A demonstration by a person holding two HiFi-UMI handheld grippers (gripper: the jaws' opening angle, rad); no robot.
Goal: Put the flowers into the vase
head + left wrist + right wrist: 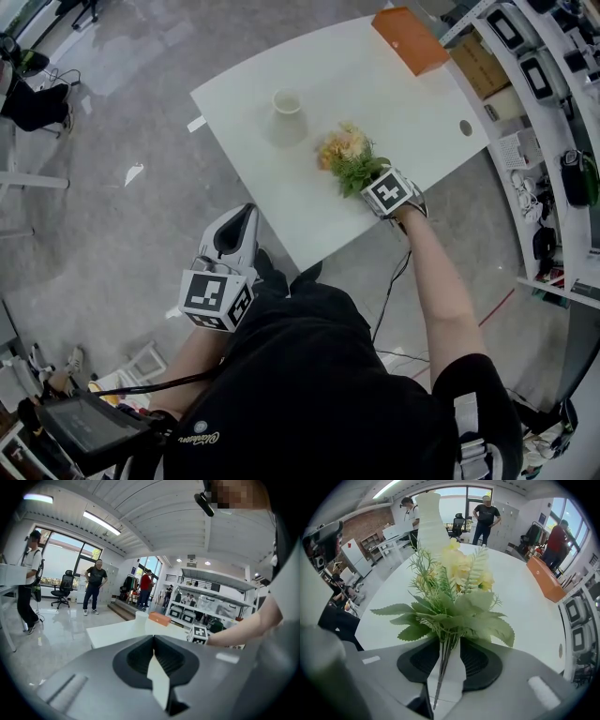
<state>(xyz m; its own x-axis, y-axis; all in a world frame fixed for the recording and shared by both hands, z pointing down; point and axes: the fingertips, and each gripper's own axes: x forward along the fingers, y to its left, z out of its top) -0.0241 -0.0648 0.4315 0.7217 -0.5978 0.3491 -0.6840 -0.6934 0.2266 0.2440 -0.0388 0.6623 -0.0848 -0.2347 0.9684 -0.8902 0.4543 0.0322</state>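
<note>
Flowers [345, 153] lie on the white table [375, 89] near its front edge, their stems between the right gripper's [449, 644] parted jaws, unpinched. Bare tabletop separates them from the vase [286, 114] (upright, well clear of every edge). The left gripper [242, 217] hangs off the table, jaws together, empty.

Open-plan office-cum-lab workspace: polished grey floor [122, 103], white tabletop [375, 94], wheeled office chair [62, 590] by tall windows [65, 557], ceiling strip light [101, 522], white shelving [220, 581] stacked with storage bins [187, 616], several people [96, 585] standing about.
</note>
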